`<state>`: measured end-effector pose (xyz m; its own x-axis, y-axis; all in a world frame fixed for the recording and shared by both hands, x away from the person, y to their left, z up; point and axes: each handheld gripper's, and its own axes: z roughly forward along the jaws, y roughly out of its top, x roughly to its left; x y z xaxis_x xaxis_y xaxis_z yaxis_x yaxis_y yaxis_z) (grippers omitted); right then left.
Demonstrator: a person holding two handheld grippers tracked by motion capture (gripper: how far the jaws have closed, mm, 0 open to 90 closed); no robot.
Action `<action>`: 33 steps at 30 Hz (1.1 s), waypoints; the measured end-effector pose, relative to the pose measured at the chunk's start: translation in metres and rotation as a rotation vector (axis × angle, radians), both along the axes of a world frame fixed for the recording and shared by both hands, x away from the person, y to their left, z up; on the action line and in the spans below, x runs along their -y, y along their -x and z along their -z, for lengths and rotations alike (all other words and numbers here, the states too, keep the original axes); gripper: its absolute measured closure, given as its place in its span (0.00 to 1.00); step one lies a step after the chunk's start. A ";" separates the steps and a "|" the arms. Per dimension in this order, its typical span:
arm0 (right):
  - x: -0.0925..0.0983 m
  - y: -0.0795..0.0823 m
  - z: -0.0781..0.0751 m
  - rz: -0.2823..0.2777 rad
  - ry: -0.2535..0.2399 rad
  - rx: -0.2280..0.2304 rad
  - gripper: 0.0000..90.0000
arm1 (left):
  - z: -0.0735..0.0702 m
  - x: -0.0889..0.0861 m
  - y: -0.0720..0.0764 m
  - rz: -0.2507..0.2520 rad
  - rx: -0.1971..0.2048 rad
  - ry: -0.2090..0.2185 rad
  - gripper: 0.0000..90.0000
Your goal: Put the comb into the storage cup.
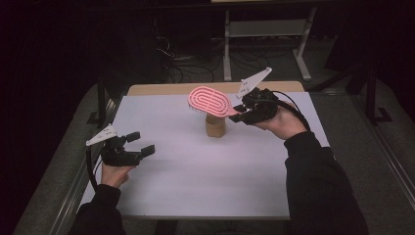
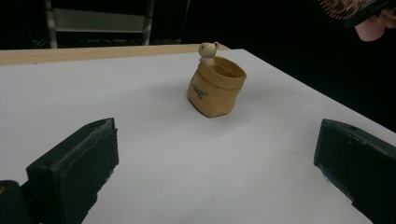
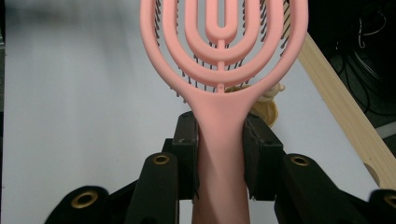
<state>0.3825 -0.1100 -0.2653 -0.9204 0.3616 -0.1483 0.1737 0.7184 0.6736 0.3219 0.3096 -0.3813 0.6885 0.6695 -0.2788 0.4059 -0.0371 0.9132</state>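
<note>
A: Right gripper (image 1: 243, 110)?
B: We see its jaws clamped on the handle of the pink hairbrush (image 1: 210, 101). Brush is held in the air at the far right of the white table (image 1: 195, 171), its head over the small tan pouch (image 1: 215, 126).
A: The pouch?
B: Upright at the far middle, mouth open, a little bear figure (image 2: 208, 50) at its rim.
A: Left gripper (image 1: 140, 144)?
B: We mark its jaws wide, nothing between them, near left over the table, well apart from the pouch.
</note>
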 end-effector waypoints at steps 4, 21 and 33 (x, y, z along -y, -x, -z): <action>-0.002 -0.003 0.002 -0.005 0.000 0.006 0.76 | -0.010 0.005 -0.003 0.014 0.008 0.043 0.00; -0.020 -0.010 -0.001 -0.021 -0.015 0.025 0.76 | -0.048 0.039 -0.024 0.028 -0.006 0.131 0.00; -0.032 -0.012 -0.005 -0.029 -0.035 0.041 0.76 | -0.071 0.063 -0.035 0.065 -0.011 0.154 0.00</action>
